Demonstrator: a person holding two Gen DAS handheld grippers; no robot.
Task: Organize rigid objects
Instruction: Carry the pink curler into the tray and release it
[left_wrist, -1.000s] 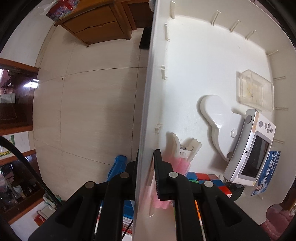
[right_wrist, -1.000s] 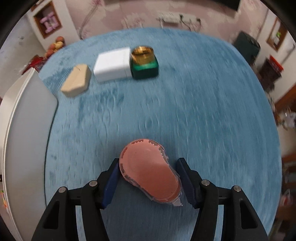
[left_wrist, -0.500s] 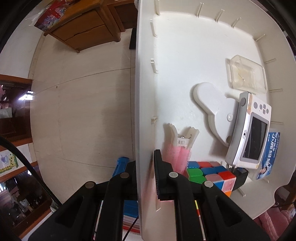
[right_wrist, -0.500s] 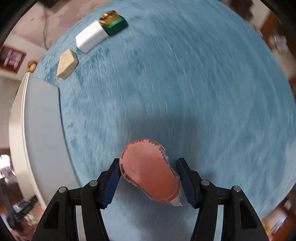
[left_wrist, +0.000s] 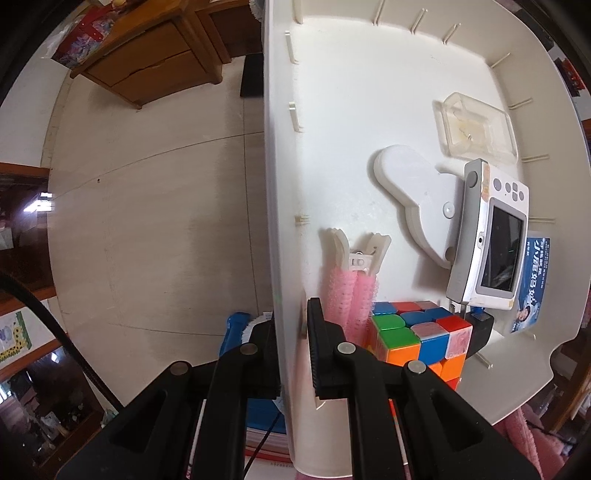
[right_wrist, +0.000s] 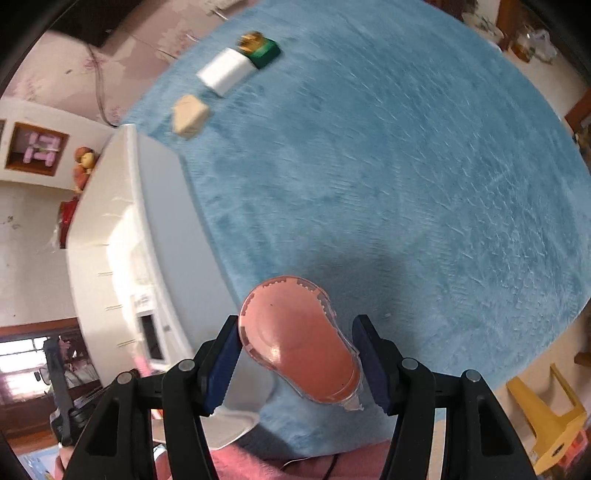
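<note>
Clamping the bin wall, the left gripper holds it; the right gripper pinches a pink tape dispenser above the blue cloth.

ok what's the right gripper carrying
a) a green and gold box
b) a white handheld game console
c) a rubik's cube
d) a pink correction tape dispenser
d: the right gripper has its fingers pressed on either side of the pink correction tape dispenser, held above the blue mat.
</note>
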